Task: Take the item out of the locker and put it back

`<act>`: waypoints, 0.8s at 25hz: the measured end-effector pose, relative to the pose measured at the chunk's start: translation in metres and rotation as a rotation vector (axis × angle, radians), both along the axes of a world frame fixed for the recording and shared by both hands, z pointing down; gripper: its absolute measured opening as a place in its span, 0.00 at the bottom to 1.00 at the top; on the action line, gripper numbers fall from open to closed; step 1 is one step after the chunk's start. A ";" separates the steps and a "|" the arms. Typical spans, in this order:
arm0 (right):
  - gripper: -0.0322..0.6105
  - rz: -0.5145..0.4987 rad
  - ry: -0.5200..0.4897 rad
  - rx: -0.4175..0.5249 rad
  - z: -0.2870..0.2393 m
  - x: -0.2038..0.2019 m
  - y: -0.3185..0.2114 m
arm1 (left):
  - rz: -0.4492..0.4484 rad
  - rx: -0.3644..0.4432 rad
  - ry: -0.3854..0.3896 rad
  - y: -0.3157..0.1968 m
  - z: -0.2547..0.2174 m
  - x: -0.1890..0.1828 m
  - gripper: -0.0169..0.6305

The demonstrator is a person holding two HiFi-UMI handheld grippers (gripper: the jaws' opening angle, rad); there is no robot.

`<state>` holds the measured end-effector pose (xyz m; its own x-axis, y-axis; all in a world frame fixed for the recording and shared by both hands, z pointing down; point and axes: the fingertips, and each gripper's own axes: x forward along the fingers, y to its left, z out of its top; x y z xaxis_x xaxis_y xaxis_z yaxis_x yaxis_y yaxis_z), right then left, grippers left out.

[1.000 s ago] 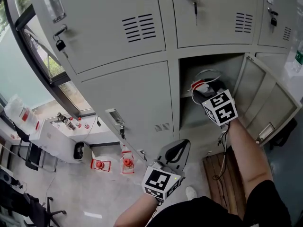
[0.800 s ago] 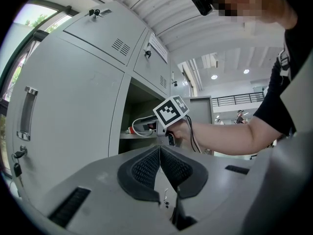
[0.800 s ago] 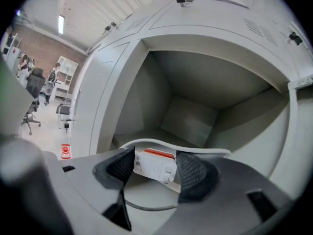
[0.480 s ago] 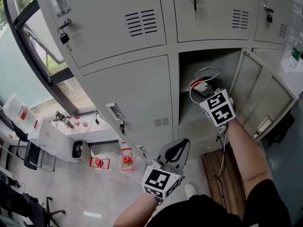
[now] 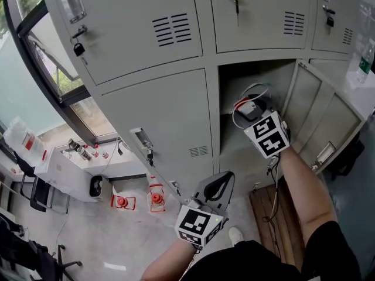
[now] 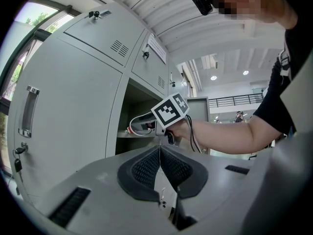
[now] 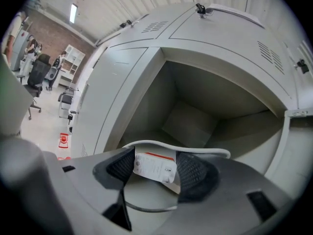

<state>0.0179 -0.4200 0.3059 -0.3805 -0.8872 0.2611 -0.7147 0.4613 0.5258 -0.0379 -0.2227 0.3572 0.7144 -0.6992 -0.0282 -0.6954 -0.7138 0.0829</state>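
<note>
A white adapter (image 5: 244,105) with a red stripe and a looping white cable (image 5: 251,89) hangs at the mouth of the open locker compartment (image 5: 261,75). My right gripper (image 5: 251,108) is shut on it. In the right gripper view the adapter (image 7: 155,168) sits clamped between the two dark pads (image 7: 121,163), its cable arching over them, with the bare grey compartment (image 7: 193,121) behind. My left gripper (image 5: 218,185) hangs low near my body, shut with nothing in it. In the left gripper view its jaws (image 6: 159,150) meet in a line, pointing up at the locker.
The compartment's door (image 5: 321,119) stands swung open to the right. Closed locker doors (image 5: 158,119) with handles and padlocks surround the opening. Lower left is a floor with red objects (image 5: 156,198), a white cabinet (image 5: 64,165) and office chairs. A wooden board (image 5: 275,212) lies below the locker.
The right gripper and the adapter stay at the locker mouth, drifting only slightly left in the picture as the head view shifts. The left gripper has not moved.
</note>
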 end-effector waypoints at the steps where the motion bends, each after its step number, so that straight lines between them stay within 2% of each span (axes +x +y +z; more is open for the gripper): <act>1: 0.54 -0.001 0.008 0.002 0.000 0.000 0.000 | 0.001 -0.001 0.000 0.000 0.000 0.001 0.05; 20: 0.54 0.004 0.070 0.028 -0.002 0.001 0.041 | 0.037 0.004 0.011 0.028 0.000 0.008 0.05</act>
